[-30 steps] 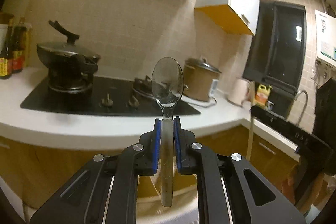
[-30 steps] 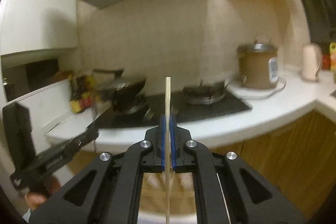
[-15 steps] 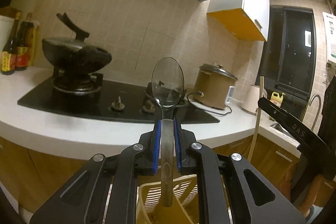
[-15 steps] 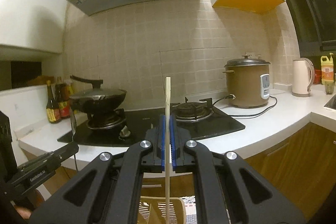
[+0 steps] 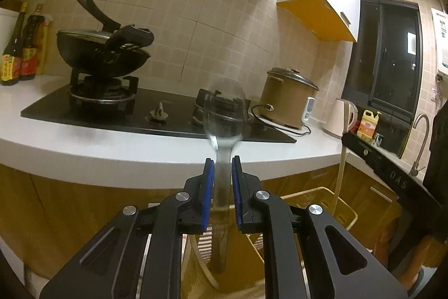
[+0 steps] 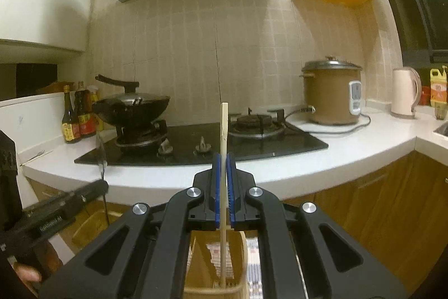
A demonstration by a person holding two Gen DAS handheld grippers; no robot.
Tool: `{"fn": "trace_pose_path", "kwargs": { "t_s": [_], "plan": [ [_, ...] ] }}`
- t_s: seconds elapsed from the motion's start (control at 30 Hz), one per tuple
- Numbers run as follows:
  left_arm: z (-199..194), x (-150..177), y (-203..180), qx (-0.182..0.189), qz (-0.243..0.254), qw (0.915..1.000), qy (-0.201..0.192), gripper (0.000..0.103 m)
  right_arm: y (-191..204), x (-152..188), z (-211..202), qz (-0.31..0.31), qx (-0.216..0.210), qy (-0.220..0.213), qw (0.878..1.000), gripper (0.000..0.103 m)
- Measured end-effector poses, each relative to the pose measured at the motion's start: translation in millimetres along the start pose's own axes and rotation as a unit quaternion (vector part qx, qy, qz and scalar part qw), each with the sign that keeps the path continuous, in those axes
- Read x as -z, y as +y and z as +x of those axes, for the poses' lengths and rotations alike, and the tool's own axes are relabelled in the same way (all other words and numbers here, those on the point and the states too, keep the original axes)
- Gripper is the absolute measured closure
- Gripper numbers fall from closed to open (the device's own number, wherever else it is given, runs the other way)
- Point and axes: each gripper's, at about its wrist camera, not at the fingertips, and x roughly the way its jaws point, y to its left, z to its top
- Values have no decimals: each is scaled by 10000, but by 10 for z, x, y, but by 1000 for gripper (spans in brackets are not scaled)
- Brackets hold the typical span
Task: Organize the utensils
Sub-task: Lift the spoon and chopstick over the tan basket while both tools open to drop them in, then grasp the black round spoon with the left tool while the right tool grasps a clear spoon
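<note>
My left gripper [image 5: 222,161] has its blue pads slightly apart around a metal spoon [image 5: 224,114]; the spoon is blurred and sits lower between the pads, its handle reaching into a yellow slotted utensil basket [image 5: 347,212] below. My right gripper [image 6: 223,159] is shut on a pale wooden chopstick [image 6: 224,119], held upright with its lower end inside the basket [image 6: 243,243]. The left gripper [image 6: 56,215] with the spoon also shows at the lower left of the right wrist view. The right gripper's chopstick [image 5: 340,181] shows at the right of the left wrist view.
A white counter [image 6: 308,167] carries a black gas hob [image 6: 252,139], a wok with lid [image 6: 131,105], sauce bottles [image 6: 75,119], a brown rice cooker [image 6: 330,91] and a kettle [image 6: 403,91]. Wooden cabinet fronts [image 6: 378,209] stand behind the basket.
Both grippers have come down toward the basket. The left pads have parted a little and the spoon has slid down, blurred. The chopstick's lower end has gone into the basket.
</note>
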Motion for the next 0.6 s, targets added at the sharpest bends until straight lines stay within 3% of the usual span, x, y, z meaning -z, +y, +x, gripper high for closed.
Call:
{"fn": "trace_pose_path", "kwargs": {
  "t_s": [0.33, 0.37, 0.43, 0.5, 0.6],
  "plan": [
    [-418, -48, 36, 148, -20, 9997, 172, 72, -240, 86, -323, 489, -421, 681, 9956, 95],
    [-475, -45, 52, 161, -79, 9996, 199, 66, -260, 88, -370, 533, -450, 733, 9949, 91],
    [-547, -38, 71, 185, -155, 9994, 256, 64, -280, 85, -459, 568, -465, 800, 9941, 81],
    [-632, -31, 80, 215, -228, 9988, 369, 64, -286, 73, -553, 571, -456, 839, 9938, 59],
    [-733, -13, 63, 208, -261, 9979, 548, 62, -296, 44, -728, 598, -434, 870, 9935, 53]
  ]
}}
